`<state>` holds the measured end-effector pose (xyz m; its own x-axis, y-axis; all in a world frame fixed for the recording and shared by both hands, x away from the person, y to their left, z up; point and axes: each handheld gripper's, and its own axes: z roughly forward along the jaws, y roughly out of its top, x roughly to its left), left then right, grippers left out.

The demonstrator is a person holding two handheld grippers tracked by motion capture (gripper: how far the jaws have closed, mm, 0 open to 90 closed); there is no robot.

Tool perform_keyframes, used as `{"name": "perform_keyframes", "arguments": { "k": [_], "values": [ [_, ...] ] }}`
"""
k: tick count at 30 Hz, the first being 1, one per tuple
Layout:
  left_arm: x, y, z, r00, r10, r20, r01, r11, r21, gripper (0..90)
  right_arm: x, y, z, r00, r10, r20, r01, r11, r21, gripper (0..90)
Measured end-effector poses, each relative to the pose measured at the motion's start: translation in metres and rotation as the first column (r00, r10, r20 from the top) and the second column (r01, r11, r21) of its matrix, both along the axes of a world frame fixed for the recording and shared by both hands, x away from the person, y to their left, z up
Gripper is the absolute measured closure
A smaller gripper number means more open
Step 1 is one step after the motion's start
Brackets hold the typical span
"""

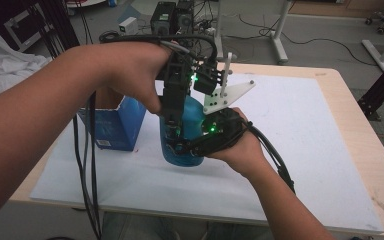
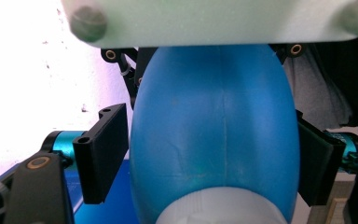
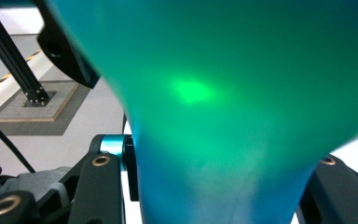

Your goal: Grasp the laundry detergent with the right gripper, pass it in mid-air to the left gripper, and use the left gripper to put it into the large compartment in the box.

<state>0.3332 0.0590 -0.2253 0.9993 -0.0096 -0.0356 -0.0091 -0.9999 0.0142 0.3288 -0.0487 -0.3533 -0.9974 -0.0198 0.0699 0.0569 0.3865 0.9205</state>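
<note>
Black jaws of the left gripper point(image 2: 205, 158) clamp the belly of a blue, smooth, rounded plastic bottle point(image 1: 186, 134) above the white counter point(image 1: 305, 150); the right gripper point(image 1: 192, 146) appears closed low on it. Likely light, stiff and slippery, it seems best held at its widest part.

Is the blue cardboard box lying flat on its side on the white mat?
No, the blue cardboard box stands upright with its top open on the white mat, left of the blue plastic bottle.
</note>
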Motion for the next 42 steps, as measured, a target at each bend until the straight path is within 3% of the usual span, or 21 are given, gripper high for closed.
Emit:
{"name": "perform_keyframes", "arguments": {
  "k": [19, 37, 42],
  "values": [
    [-0.0008, -0.001, 0.0003, 0.9996, 0.007, -0.028, -0.007, 1.0, -0.004, 38.3, -0.0015, 0.0006, 0.0004, 1.0, 0.0, 0.007, 0.0, 1.0, 0.008, 46.8],
    [-0.0011, -0.0016, 0.001, 0.9991, 0.016, -0.039, -0.017, 0.9998, -0.006, 39.6, -0.0019, -0.0012, -0.0004, 0.9997, 0.019, 0.017, -0.019, 1.0, 0.012, 43.8],
    [-0.0006, -0.0013, -0.0002, 0.999, 0.018, -0.04, -0.018, 0.9998, 0.003, 39.6, 0.0, -0.006, 0.0, 0.9999, -0.003, -0.013, 0.003, 1.0, 0.029, 24.2]
  ]
}}
